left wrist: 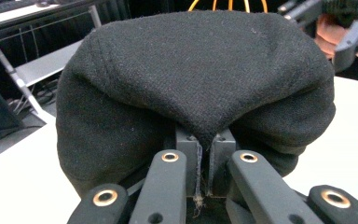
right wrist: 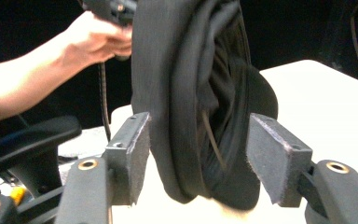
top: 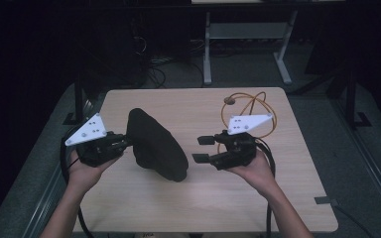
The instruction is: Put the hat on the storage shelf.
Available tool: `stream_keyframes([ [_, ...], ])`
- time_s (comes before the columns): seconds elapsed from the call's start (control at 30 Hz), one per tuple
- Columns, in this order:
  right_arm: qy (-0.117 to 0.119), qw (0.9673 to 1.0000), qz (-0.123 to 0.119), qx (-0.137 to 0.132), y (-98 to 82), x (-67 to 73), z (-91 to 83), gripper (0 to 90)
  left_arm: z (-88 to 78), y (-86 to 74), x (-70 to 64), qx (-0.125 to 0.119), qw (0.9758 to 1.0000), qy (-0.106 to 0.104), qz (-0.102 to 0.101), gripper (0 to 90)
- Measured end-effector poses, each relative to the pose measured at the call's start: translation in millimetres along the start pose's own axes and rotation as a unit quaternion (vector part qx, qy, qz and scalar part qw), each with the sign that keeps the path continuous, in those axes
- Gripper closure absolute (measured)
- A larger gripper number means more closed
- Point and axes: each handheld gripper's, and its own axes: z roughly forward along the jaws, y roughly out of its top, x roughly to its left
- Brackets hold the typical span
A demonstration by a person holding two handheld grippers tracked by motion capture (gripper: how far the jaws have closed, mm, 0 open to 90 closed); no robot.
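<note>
Black cap (top: 156,145) clamped in left tool (top: 123,143); right tool (top: 203,148) wide, apart.

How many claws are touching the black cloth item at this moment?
1. The left claw is shut on the edge of the black cloth item, at the table's left side. The right claw stands open to the item's right, apart from it.
</note>
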Motion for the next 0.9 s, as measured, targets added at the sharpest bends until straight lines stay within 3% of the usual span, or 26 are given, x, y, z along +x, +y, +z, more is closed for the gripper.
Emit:
stream_keyframes([
  [0.33,-0.048,0.9984,-0.016,0.026,-47.5,15.2,-40.7,31.1,2.7,14.7,4.2,-0.001,0.9999,-0.013,-0.007,86.7],
  [0.7,-0.099,0.9944,0.021,0.030,-94.4,3.0,-70.5,26.9,8.8,34.1,5.5,0.009,0.9997,-0.021,0.005,86.7],
  [0.9,-0.124,0.9907,0.041,0.040,-114.9,-4.2,-82.3,26.3,12.4,46.4,7.6,0.005,0.9995,-0.032,0.008,86.7],
])
